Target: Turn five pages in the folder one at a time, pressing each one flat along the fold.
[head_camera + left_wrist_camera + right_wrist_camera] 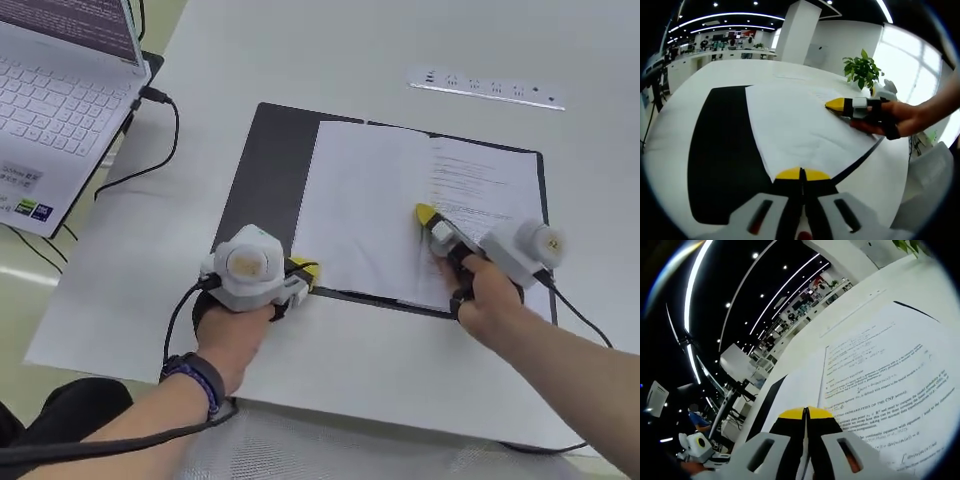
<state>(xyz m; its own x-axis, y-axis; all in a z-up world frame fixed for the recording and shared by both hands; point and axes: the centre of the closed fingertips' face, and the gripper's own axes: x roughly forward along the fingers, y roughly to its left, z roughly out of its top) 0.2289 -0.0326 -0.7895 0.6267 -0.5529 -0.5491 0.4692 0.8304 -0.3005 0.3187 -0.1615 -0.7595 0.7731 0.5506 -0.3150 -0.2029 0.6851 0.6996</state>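
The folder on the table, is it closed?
No, the folder lies open, with white pages spread across its black cover.

I can read nothing outright. The white paper page (890,390) under my right claw (806,412) carries small black print, formulas and capital-letter headings, all too blurred to spell out. The silver laptop (60,110) has small coloured stickers (27,207) and rows of text on its lit screen (80,25), all illegible.
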